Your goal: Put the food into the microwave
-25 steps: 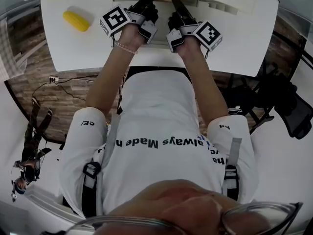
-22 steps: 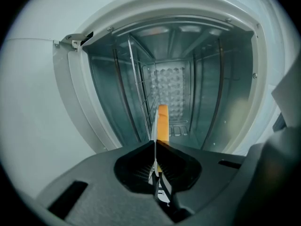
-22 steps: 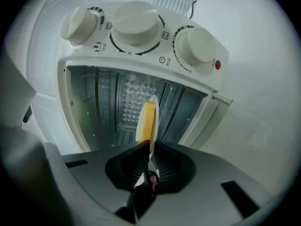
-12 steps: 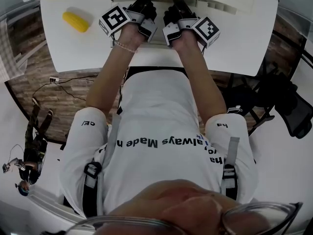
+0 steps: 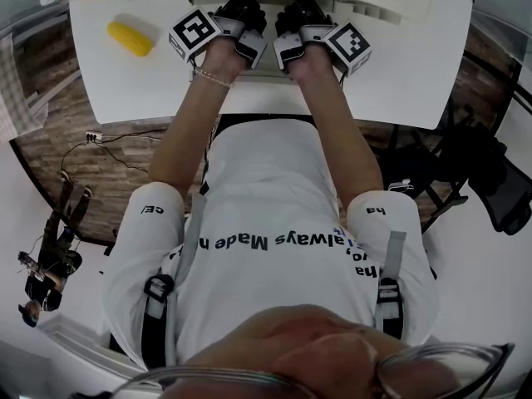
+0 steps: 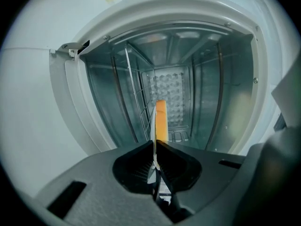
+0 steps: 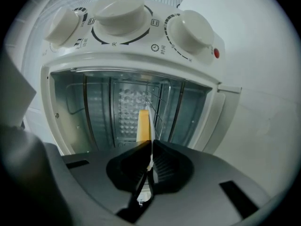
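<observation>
Loading is in hand. The left gripper and the right gripper each have their fingers pinched on the thin white rim of a plate. The plate shows edge-on with orange food on it, at the mouth of the open microwave. Next, I judge, the 2 should push forward together, keeping it level, then let go. Corn lies apart on the table.

Black chair, floor cable

Yellow corn, white table, white microwave, orange food, white plate
</observation>
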Available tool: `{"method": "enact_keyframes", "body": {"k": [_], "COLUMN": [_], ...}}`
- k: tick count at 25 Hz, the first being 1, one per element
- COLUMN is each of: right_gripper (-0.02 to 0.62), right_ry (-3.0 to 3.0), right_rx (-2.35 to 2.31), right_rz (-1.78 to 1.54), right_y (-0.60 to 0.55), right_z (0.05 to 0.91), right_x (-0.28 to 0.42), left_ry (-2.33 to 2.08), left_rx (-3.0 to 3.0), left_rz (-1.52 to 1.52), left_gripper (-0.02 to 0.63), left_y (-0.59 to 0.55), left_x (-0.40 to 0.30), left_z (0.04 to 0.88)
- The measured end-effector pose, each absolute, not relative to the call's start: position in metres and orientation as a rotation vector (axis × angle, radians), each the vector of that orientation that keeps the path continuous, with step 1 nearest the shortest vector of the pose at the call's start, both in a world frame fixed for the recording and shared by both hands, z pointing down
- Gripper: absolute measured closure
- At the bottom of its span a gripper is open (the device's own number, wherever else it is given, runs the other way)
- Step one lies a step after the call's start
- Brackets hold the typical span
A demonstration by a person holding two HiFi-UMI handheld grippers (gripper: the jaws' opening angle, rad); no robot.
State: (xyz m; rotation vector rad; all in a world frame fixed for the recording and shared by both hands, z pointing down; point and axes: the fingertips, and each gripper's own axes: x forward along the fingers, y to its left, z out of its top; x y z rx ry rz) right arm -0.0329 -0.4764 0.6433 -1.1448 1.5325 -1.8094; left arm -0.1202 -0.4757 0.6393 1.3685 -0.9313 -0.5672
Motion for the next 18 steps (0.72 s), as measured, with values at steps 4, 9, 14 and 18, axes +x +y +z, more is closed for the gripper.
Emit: {"method": "enact_keyframes", "body": {"k": [4, 9, 14, 18], "right_gripper": [0.575, 0.575, 0.575, 0.575], "right_ry": [1.515, 1.506, 1.507, 1.509], "right_rx": [-1.169, -1.180, -1.192, -1.200], "right_rz": [-1.801, -1.788, -1.780, -1.776], "right_y": [-0.479, -0.484, -0.489, -0.491], "right_z": [0.644, 0.645, 0.646, 0.645], "right_x": [-0.034, -0.035, -0.034, -0.034], "left_ry": [-0.923, -0.941, -0.957, -0.957], "left_rx": [1.363, 1.348, 1.349, 1.372], "left_rz": [-0.584, -0.573, -0.548, -0.534], "left_gripper": [0.588, 0.589, 0.589, 0.588], "left_y": [-0.479, -0.484, -0.487, -0.488], "left_x": [-0.120, -0.122, -0.121, -0.120], "left_z": [0.639, 0.641, 0.642, 0.639]}}
